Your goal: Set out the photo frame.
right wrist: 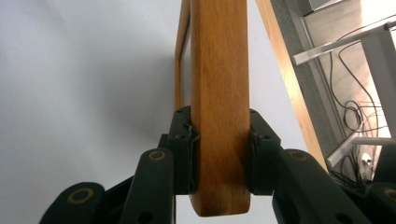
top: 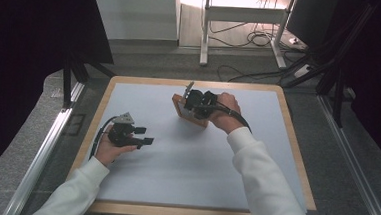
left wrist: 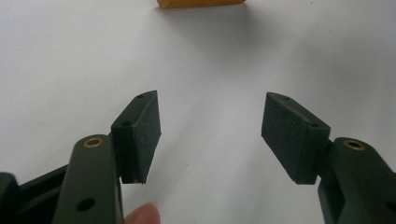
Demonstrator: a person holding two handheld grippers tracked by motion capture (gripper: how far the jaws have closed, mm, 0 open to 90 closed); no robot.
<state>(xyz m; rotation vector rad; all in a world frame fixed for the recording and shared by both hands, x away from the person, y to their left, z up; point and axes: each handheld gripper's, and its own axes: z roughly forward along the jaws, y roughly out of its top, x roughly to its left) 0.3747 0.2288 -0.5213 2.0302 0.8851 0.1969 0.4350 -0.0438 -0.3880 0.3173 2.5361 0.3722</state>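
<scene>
No legible text, label, brand, number or sign appears on any surface. This applies to all three views.

Orange-brown wooden frame [top: 188,113], standing on edge on the white table top, rear centre, clamped between fingers

A white tabletop [top: 185,167] with a wooden rim, grey floor [top: 25,152] around it, a white metal stand [top: 244,20] and tangled black cables [top: 255,39] behind

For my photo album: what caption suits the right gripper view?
Right gripper clamped on a wooden frame above the white table.
</scene>
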